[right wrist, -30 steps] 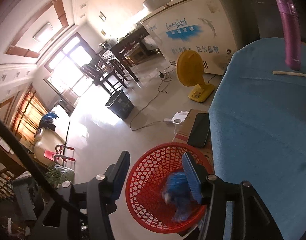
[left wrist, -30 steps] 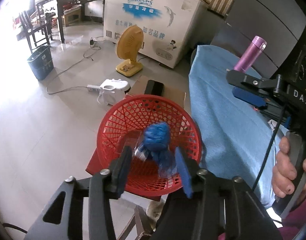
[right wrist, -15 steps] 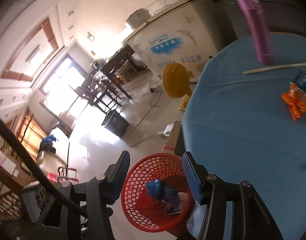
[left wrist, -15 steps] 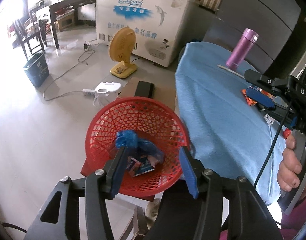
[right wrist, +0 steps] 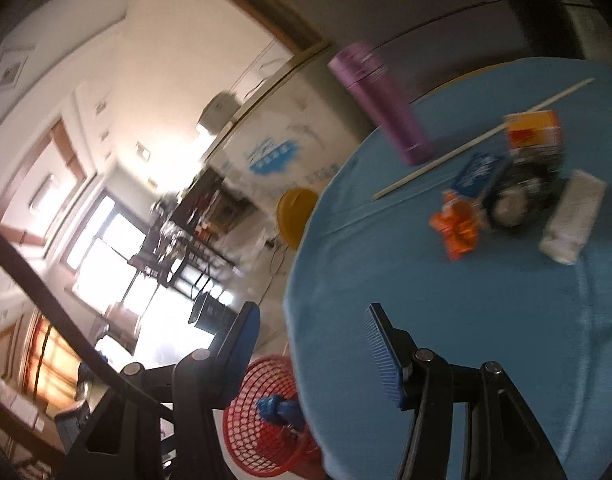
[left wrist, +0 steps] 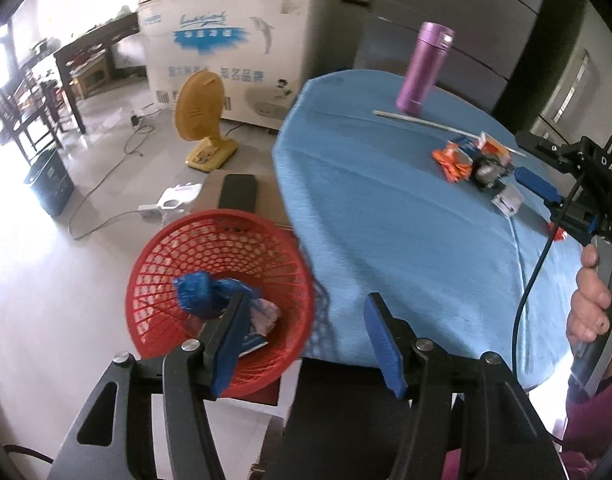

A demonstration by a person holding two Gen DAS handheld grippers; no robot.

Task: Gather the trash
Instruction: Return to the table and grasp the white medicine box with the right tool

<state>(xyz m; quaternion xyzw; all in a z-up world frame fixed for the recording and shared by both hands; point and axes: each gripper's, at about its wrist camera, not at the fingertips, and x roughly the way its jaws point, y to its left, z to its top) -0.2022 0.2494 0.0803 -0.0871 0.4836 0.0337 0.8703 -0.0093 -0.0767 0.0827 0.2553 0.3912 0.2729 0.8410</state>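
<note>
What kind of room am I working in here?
Likely a home's dining or living room: a chest freezer, a fan on the tiled floor, and a table in blue cloth.

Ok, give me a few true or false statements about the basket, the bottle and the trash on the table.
1. The blue bag lies in the red basket. True.
2. The purple bottle lies on its side. False: it stands upright on the table.
3. The left hand-held gripper holds a wrapper. False: its jaws are opening with nothing between them.
4. An orange wrapper lies on the table. True.
5. The basket sits on the table. False: it sits lower, beside it.
</note>
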